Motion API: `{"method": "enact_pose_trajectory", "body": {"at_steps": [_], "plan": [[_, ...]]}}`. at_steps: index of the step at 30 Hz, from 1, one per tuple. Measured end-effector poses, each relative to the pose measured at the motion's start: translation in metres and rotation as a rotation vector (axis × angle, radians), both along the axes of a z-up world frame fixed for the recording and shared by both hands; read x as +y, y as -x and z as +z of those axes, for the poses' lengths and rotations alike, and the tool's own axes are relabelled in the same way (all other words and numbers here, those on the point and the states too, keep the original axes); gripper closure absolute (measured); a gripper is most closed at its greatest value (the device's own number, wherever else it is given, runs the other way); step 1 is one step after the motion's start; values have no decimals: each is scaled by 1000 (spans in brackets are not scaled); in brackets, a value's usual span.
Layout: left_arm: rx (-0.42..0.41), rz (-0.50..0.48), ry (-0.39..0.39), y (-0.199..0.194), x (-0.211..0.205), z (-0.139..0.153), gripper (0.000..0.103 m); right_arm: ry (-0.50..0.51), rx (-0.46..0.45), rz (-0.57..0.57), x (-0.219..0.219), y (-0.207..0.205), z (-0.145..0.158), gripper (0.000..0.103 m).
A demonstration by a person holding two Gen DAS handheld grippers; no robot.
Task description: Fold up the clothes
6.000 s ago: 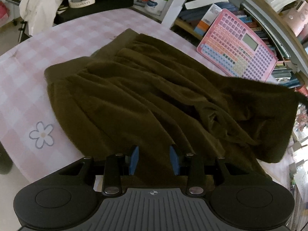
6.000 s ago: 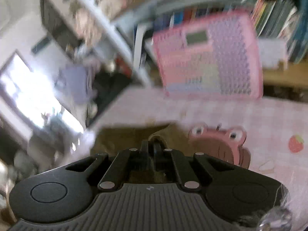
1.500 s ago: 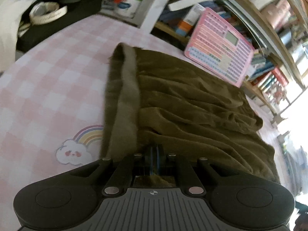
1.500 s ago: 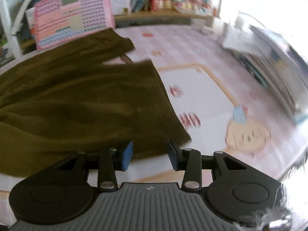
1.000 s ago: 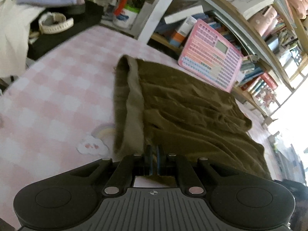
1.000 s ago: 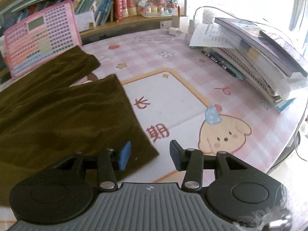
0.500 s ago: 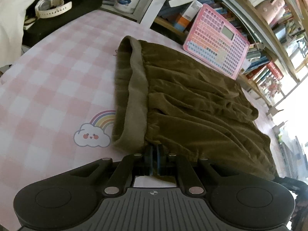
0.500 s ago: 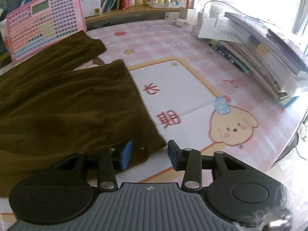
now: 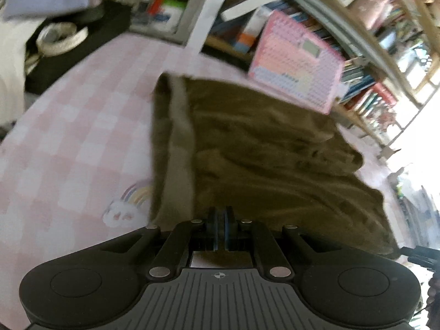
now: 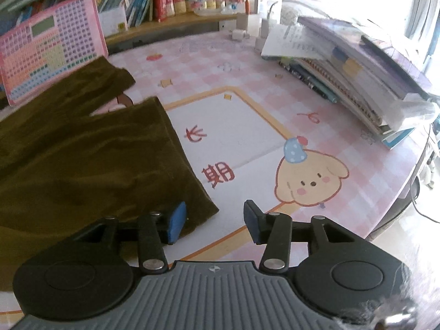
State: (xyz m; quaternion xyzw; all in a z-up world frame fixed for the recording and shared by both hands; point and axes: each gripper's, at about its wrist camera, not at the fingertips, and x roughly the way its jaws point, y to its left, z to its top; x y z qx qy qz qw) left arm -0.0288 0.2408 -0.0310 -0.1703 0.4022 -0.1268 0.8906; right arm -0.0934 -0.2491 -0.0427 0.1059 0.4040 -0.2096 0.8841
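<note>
Your left gripper (image 9: 220, 214) is pinched tight on the near hem of the one dark olive-brown fleece garment (image 9: 264, 148), just right of its grey waistband (image 9: 178, 148), and the cloth spreads away toward twelve and two o'clock over the pink checked tablecloth (image 9: 77, 143). One pink keyboard toy (image 9: 297, 63) leans against the shelves at one o'clock. Your right gripper (image 10: 213, 220) hangs wide open and holds nothing; its left blue pad (image 10: 176, 220) sits over the garment's near corner, and I cannot tell whether it touches, while the right finger is over bare tablecloth. One stack of books (image 10: 357, 71) lies at two o'clock. Both grippers point forward, low over the table.
</note>
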Motion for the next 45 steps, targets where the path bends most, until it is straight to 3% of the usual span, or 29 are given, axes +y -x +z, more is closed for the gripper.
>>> {"method": "enact_pose_trajectory", "body": {"at_steps": [1, 3, 4, 9, 14, 18, 21, 25, 39, 45], "plan": [[-15, -10, -8, 0, -3, 5, 92, 1, -9, 2, 1, 2, 3, 57], [-45, -24, -36, 0, -10, 13, 70, 3, -27, 6, 5, 5, 10, 55], [-59, -29, -54, 0, -13, 16, 67, 3, -36, 11, 7, 6, 13, 54], [-100, -84, -113, 1, -32, 25, 52, 8, -75, 58, 25, 9, 25, 51], [-100, -121, -150, 2, -46, 24, 47, -2, -87, 116, 47, 12, 29, 48], [-96, -139, -223, 5, -57, 23, 30, 0, -80, 169, 65, 13, 30, 44], [-80, -137, -276, 5, -62, 21, 23, 8, -70, 213, 80, 13, 30, 38], [-73, -132, -287, 6, -62, 18, 19, 15, -59, 265, 96, 12, 30, 14], [-50, -91, -205, -8, -51, 23, 15, 40, -74, 354, 94, -10, 44, 11], [-33, -48, -214, -12, -58, 20, 15, 56, -67, 409, 78, -30, 45, 10]]}}
